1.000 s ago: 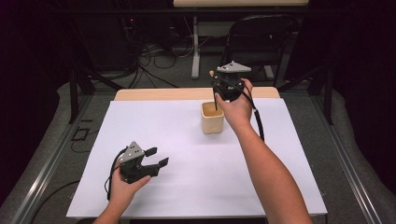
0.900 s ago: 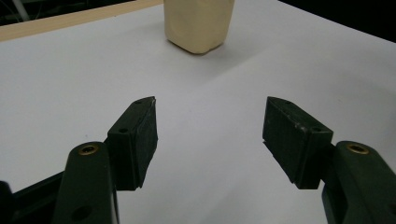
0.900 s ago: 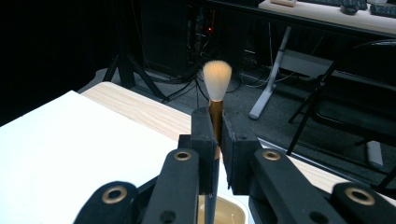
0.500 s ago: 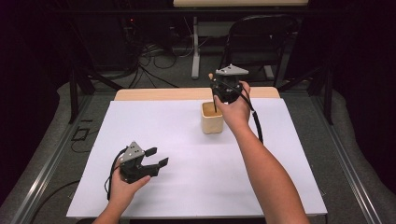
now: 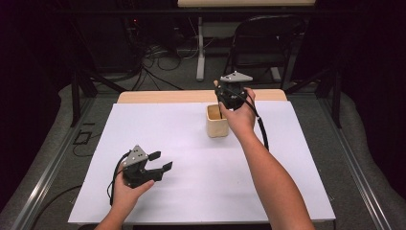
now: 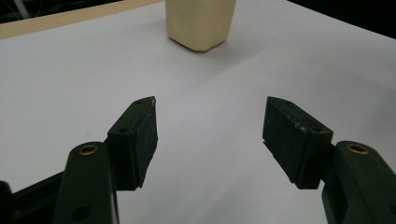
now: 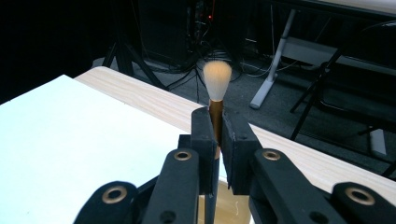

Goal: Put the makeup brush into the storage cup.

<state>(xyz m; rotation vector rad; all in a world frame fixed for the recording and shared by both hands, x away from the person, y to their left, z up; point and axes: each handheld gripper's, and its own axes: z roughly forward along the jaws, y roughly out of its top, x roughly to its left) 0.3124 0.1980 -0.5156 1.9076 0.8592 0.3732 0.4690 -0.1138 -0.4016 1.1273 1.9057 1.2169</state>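
A cream square cup (image 5: 217, 122) stands upright on the white table sheet (image 5: 191, 143), right of centre toward the far edge; the left gripper view has the cup (image 6: 201, 23) ahead of the jaws. My right gripper (image 7: 216, 140) is shut on a brush (image 7: 216, 88) with a brown handle and a white bristle tuft that points up past the jaw tips. This gripper (image 5: 231, 96) hovers over the cup's far right rim. My left gripper (image 5: 160, 161) rests low at the near left, open, with nothing between its pads (image 6: 135, 135).
A wooden strip of the table (image 5: 158, 97) runs along the far edge beyond the sheet. Behind it stand a black chair (image 5: 261, 43), cables on the floor and dark stands. Metal rails flank the table on both sides.
The right gripper has risen slightly above the cup with the brush. The left gripper has kept still.
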